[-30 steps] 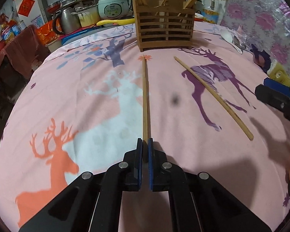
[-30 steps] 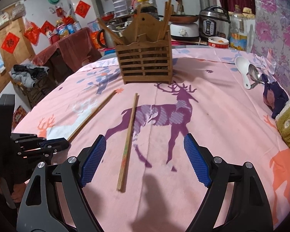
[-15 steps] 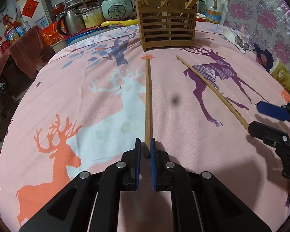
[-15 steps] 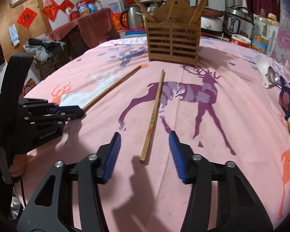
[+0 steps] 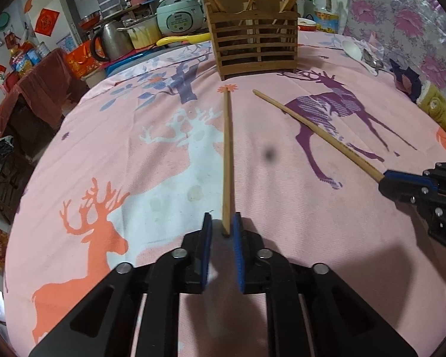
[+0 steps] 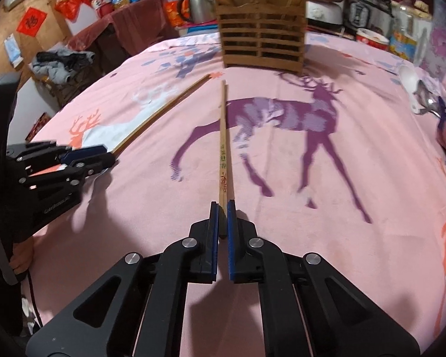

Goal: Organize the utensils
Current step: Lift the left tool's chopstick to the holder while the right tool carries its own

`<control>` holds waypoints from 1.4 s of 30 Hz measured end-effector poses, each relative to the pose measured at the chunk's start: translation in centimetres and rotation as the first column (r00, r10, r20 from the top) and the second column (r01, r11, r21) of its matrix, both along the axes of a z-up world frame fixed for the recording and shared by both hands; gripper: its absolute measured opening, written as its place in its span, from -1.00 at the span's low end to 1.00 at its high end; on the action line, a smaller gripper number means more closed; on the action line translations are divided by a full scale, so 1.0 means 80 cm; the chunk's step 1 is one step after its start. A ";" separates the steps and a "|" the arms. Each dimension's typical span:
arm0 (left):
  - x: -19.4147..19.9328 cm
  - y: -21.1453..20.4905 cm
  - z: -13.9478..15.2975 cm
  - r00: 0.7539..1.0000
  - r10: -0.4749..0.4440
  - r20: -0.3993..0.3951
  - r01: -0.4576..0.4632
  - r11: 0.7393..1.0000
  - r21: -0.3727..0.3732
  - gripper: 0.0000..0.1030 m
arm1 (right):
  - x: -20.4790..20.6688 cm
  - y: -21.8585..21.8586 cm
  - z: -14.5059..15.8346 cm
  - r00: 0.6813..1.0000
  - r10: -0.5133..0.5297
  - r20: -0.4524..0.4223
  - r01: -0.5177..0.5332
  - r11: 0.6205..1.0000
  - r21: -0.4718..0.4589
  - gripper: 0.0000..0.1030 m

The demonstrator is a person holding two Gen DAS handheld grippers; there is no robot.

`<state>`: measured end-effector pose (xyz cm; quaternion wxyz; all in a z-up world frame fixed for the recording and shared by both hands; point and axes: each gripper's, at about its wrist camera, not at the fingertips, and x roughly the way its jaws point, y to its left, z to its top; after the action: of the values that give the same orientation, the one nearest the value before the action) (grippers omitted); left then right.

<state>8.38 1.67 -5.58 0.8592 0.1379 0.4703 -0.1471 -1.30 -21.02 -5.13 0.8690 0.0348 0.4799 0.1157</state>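
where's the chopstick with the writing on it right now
In the right wrist view the printed chopstick lies on the pink tablecloth across the purple deer, its near end between the right gripper pads and its tip toward the wooden holder.

Indoor light, fairly bright, from above/behind the cams: dark soft shadows fall fwd on the pink tabletop under both tools and beside the wooden holder. Strong fisheye bend w/ black vignette at corners in both views. Left wrist view mostly sharp; dark smudge spot on lens. Right wrist view softer, motion blur on purple deer print and background. Small glare on the kettle.
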 end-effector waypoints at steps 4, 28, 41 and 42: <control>0.000 -0.001 0.000 1.000 0.007 0.004 -0.007 1.000 0.008 -0.70 | 0.004 -0.010 -0.003 1.000 -0.018 -0.022 0.018 1.000 0.021 -0.79; -0.009 -0.002 0.095 0.994 0.017 0.108 -0.005 0.994 -0.111 -0.89 | -0.013 -0.033 0.081 0.974 -0.096 0.204 0.085 0.994 0.065 -0.88; 0.002 -0.035 0.173 0.990 -0.034 0.139 0.061 0.979 -0.194 -0.89 | -0.020 -0.041 0.183 0.916 -0.124 0.382 0.088 0.990 0.110 -0.88; 0.005 -0.037 0.175 0.990 -0.036 0.135 0.063 0.978 -0.199 -0.89 | -0.019 -0.041 0.186 0.914 -0.121 0.386 0.085 0.990 0.108 -0.88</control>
<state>8.75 -1.28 8.41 0.8937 0.0703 0.3922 -0.2062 -2.79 -24.26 9.71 0.9499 0.0750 0.2881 0.0956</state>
